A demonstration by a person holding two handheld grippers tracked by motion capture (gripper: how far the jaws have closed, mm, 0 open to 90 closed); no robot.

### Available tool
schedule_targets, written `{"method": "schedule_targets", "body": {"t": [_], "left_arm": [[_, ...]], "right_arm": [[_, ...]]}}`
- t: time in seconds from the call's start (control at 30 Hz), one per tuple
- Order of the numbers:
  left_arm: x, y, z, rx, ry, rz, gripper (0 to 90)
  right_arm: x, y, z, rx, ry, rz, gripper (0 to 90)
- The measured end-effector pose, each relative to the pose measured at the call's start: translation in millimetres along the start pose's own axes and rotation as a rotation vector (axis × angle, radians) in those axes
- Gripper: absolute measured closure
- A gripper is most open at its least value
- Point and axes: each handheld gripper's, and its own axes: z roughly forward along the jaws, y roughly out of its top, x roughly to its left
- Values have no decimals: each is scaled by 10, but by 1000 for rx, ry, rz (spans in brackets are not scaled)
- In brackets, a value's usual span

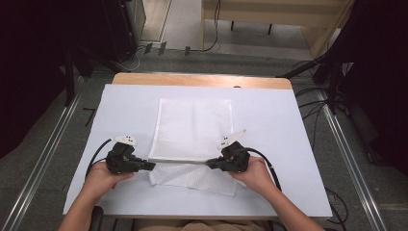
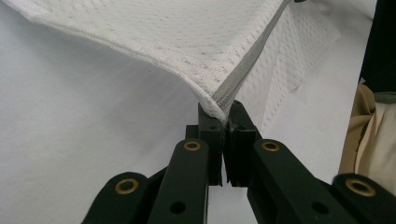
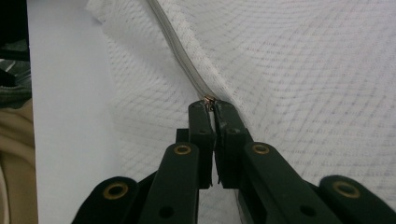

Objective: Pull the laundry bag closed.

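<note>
A white mesh bag point(image 1: 192, 127) lies flat on the white table cover, its near part folded over along a grey zipper point(image 1: 180, 162). My left gripper point(image 1: 153, 166) is shut on the zipper's left end, where the mesh bag point(image 2: 187, 42) lifts off the table between the closed jaws of the left gripper point(image 2: 224, 109). My right gripper point(image 1: 209, 164) is shut at the zipper's right end. In the right gripper view the right gripper point(image 3: 212, 105) pinches a small metal zipper pull point(image 3: 209, 99), and the zipper point(image 3: 180, 51) runs away from it across the mesh.
The white table cover point(image 1: 279, 130) has bare room left, right and beyond the bag. A wooden table edge point(image 1: 202, 79) shows at the far side. Cables point(image 1: 317, 115) and metal rails point(image 1: 48, 139) lie on the floor around the table.
</note>
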Motion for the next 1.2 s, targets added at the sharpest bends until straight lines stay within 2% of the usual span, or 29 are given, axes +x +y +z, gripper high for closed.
{"method": "schedule_targets", "body": {"t": [0.47,1.2], "left_arm": [[-1,-9,6,6,1,2,882],[-1,-10,25,24,-3,8,881]], "right_arm": [[-100,-121,-138,1,-6,28,884],[-260,-376,-428,17,-40,87,885]]}}
